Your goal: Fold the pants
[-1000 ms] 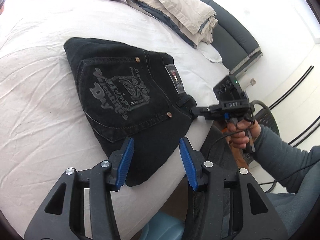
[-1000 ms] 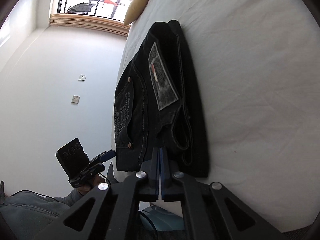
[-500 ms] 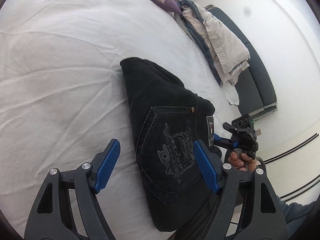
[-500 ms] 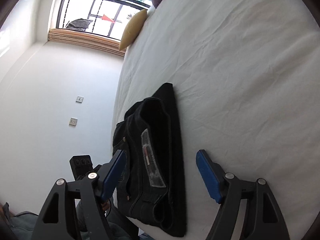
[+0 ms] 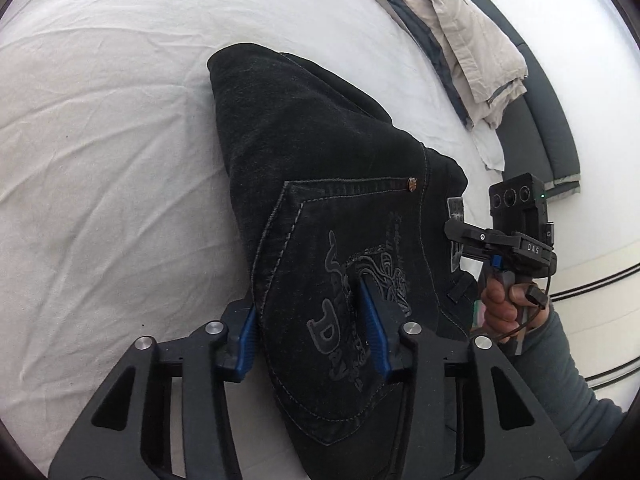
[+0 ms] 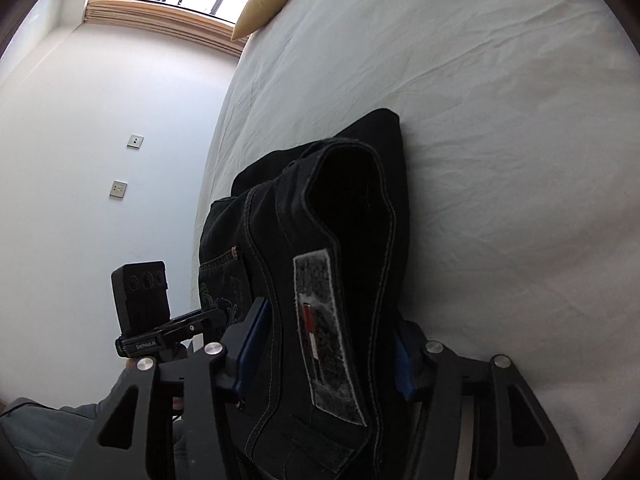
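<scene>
The folded black jeans [image 5: 320, 184] lie on the white bed sheet [image 5: 100, 160], back pocket with grey print facing up. My left gripper [image 5: 310, 330] is shut on the pocket edge of the folded bundle, one blue pad under the fabric and one on top. My right gripper [image 6: 326, 350] is shut on the waistband end of the jeans [image 6: 344, 216], where the grey leather patch [image 6: 324, 332] shows. The right gripper also shows in the left wrist view [image 5: 476, 240], at the jeans' right edge.
A pile of beige and grey clothes [image 5: 460, 28] lies on the far right of the bed beside a dark headboard [image 5: 548, 128]. A yellow pillow [image 6: 268, 4] sits at the bed's far end under a window. The bed's edge and a white wall are to the left in the right wrist view.
Both grippers were open around the jeans half a second ago; both have moved in and closed on the folded bundle, the left on the pocket side, the right on the waistband.
</scene>
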Tool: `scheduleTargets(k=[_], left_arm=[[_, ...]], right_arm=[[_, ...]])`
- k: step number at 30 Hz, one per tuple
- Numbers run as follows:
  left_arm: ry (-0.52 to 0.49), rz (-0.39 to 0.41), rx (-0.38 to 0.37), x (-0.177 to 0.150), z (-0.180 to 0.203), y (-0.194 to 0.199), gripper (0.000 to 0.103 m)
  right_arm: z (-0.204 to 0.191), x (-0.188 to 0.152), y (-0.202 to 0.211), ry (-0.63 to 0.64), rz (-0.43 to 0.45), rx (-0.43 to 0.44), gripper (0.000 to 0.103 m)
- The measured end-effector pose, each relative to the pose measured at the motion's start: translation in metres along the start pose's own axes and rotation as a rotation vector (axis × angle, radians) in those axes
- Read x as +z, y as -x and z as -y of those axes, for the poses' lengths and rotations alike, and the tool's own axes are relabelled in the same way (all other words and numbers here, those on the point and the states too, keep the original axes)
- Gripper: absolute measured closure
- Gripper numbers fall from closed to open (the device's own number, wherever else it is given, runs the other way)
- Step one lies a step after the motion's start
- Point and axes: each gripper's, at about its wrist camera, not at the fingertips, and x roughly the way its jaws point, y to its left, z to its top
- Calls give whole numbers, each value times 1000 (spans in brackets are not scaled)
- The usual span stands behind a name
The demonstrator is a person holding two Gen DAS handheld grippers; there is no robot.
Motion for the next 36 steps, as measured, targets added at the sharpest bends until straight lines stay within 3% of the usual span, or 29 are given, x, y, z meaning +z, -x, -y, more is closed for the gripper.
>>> scheduleTargets(k=[3,6,10,14,21,28,31,33,36], left_arm=[[-36,18,31,1,11,5,77],[-72,38,41,2,22,15,84],[-95,77,28,10,29,37,85],[-125,151,35,32,26,75,85],[-218,205,178,111,3,106,85],[-198,172,250,172,-51,84,84],[-181,153,264,176,-78,69,79],[-163,162,251,175,-88,64,74],[-157,186,300,168,-94,60,51]], right_arm=[[-15,-5,4,30,30,-66,74],[-38,-8,14,91,64,-95,82],[-58,-21,20,165,91,-133,84],[-62,-10,24,202,143,-105,84],[-58,54,-7,179,167,-58,84],[-35,101,-53,93,141,-44,84],[-16,106,-66,40,131,-31,83],[-7,102,-71,28,131,-27,75],[0,96,-70,28,159,2,75]])
